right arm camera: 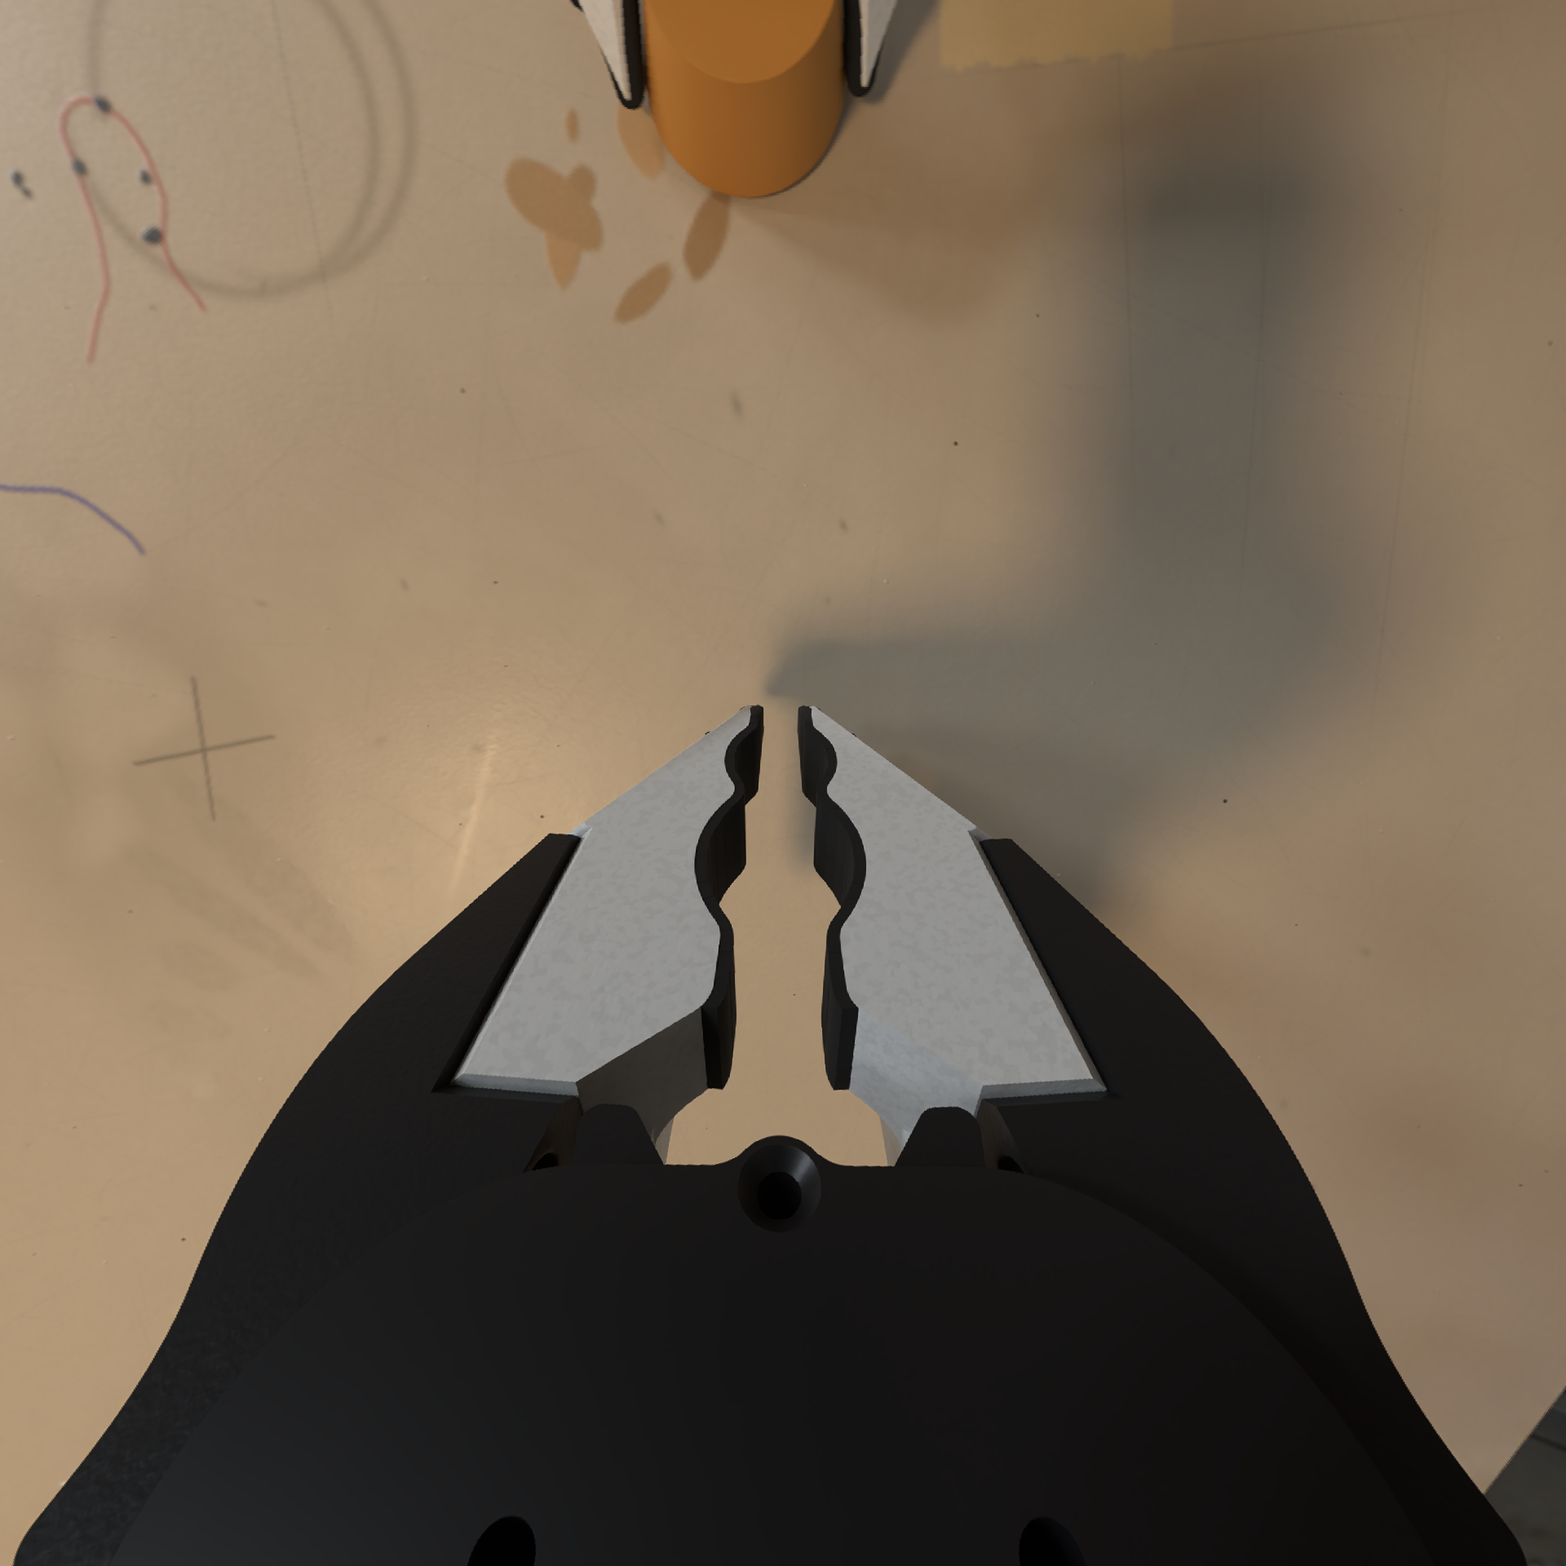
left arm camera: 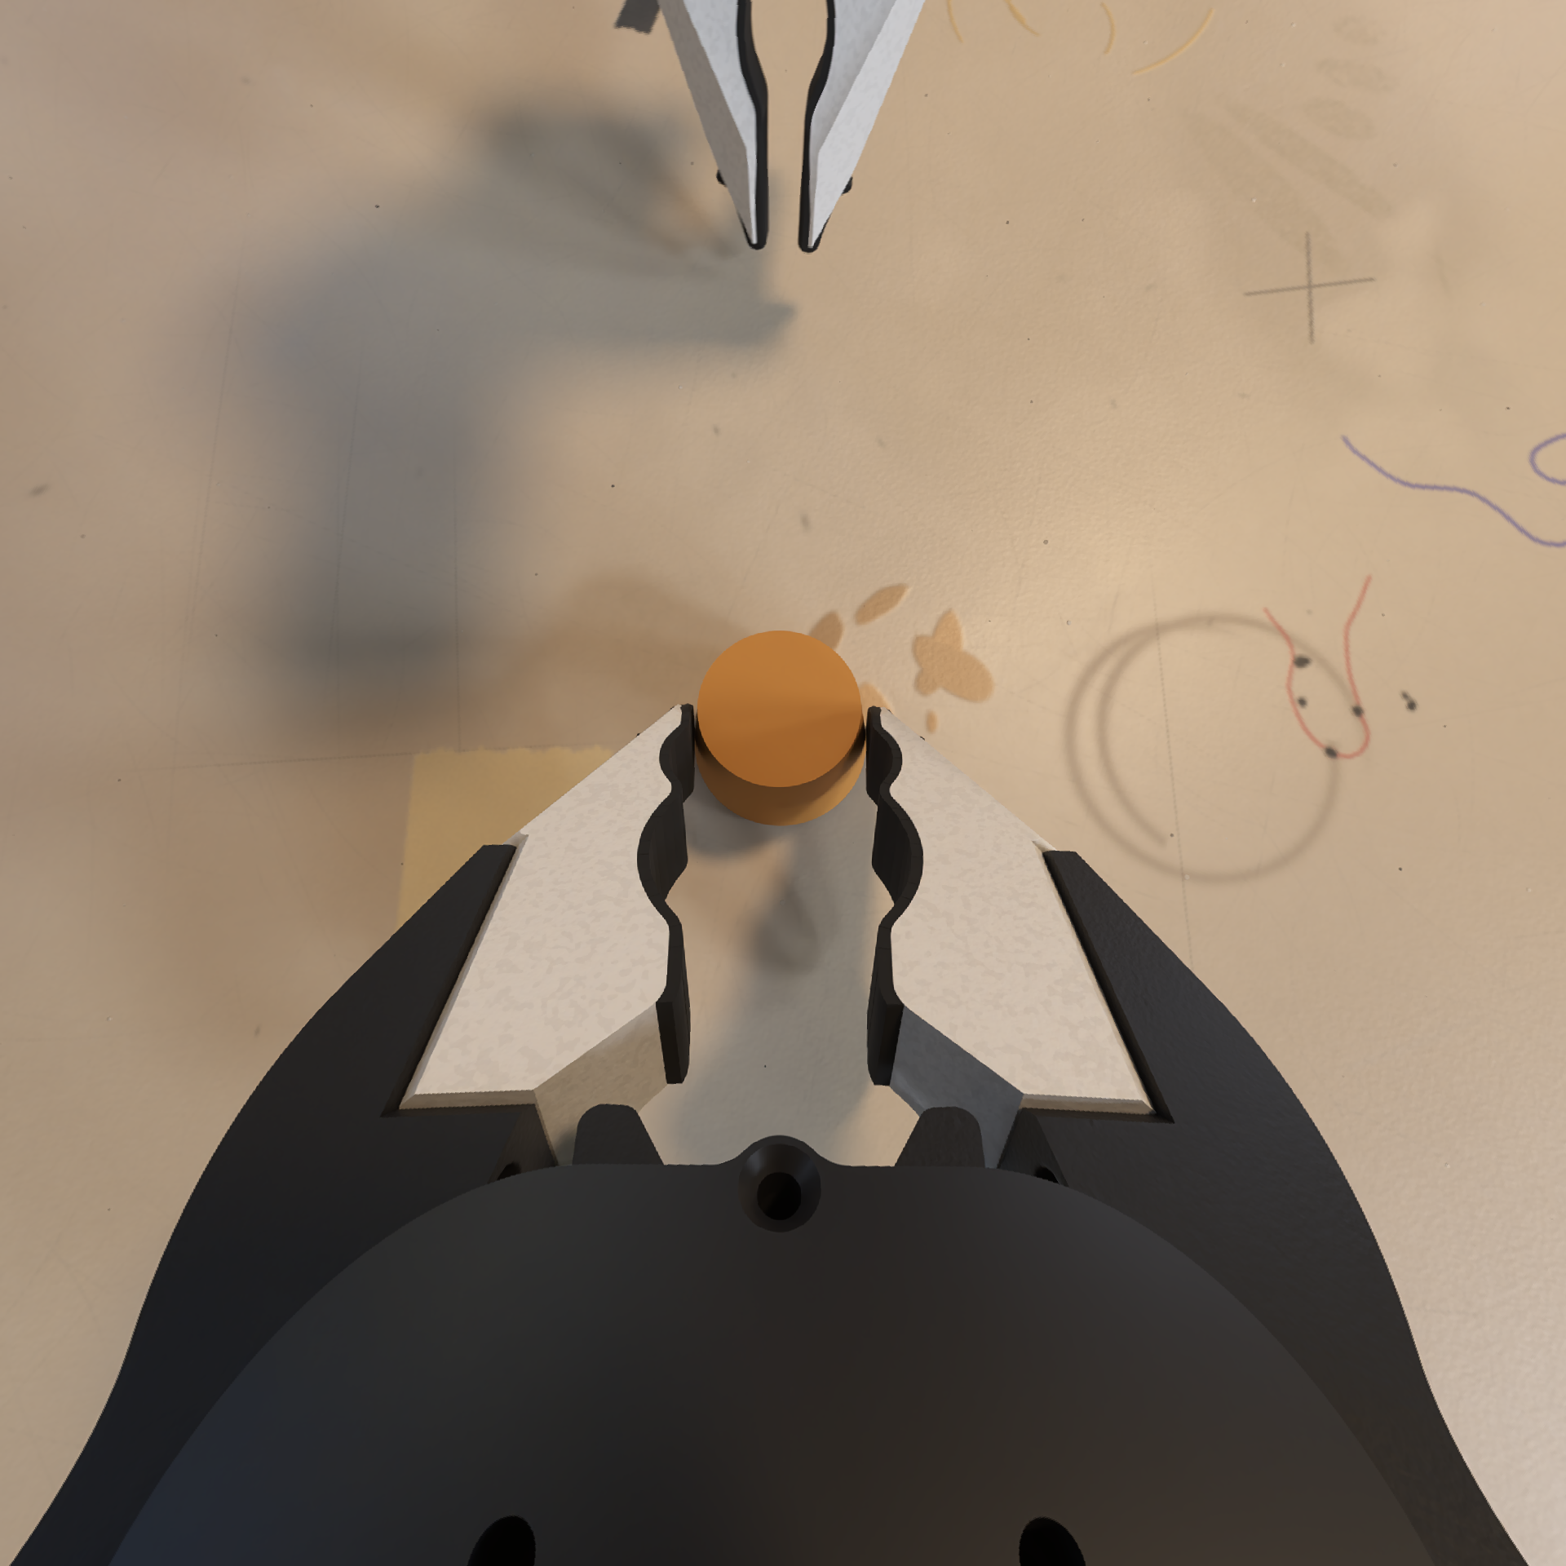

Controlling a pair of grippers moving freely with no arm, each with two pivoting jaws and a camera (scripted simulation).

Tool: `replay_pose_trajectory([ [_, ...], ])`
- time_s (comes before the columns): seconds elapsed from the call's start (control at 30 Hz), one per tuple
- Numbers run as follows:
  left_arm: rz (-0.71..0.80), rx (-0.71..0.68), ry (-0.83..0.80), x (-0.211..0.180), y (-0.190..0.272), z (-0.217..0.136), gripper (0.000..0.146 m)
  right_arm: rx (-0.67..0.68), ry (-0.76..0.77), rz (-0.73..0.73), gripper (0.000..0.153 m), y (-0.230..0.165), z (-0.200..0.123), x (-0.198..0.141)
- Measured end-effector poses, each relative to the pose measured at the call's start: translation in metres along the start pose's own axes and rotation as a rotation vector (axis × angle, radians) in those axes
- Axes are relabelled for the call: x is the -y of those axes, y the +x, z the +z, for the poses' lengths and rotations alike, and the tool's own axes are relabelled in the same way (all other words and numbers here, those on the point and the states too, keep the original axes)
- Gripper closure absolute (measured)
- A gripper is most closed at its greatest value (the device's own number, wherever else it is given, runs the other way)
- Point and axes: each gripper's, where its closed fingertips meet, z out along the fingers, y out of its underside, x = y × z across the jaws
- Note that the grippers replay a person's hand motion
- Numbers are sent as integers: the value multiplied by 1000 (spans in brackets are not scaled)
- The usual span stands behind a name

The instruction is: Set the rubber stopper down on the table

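The rubber stopper (left arm camera: 775, 720) is an orange tapered plug. My left gripper (left arm camera: 780, 729) is shut on it at the fingertips, wide end toward the camera. In the right wrist view the stopper (right arm camera: 746, 119) hangs between the left gripper's fingertips (right arm camera: 623, 51) at the top edge, its lower end close to the tan table (right arm camera: 424, 508); I cannot tell whether it touches. My right gripper (right arm camera: 780, 720) is empty with its jaws nearly together, a narrow gap between the pads. It also shows at the top of the left wrist view (left arm camera: 781, 241), facing the left gripper.
The table carries brown stains (left arm camera: 941, 661), a grey ring mark (left arm camera: 1203, 746), a red scribble (left arm camera: 1322, 678), a purple line (left arm camera: 1441, 491) and a pencilled cross (left arm camera: 1309, 288). A yellow paper patch (left arm camera: 474, 813) lies under the left gripper's left finger.
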Motion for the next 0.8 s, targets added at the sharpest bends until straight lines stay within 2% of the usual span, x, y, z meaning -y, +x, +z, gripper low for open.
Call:
replay_pose_trajectory([
  [0.4,12,-7,-7,1,2,1,106,57,-53,-7,146,-10,9,3],
  [0.6,14,-7,-9,3,2,2,106,83,-156,-6,149,-8,10,4],
  [0.8,7,2,-2,2,2,0,106,42,-69,-38,150,-3,8,2],
])
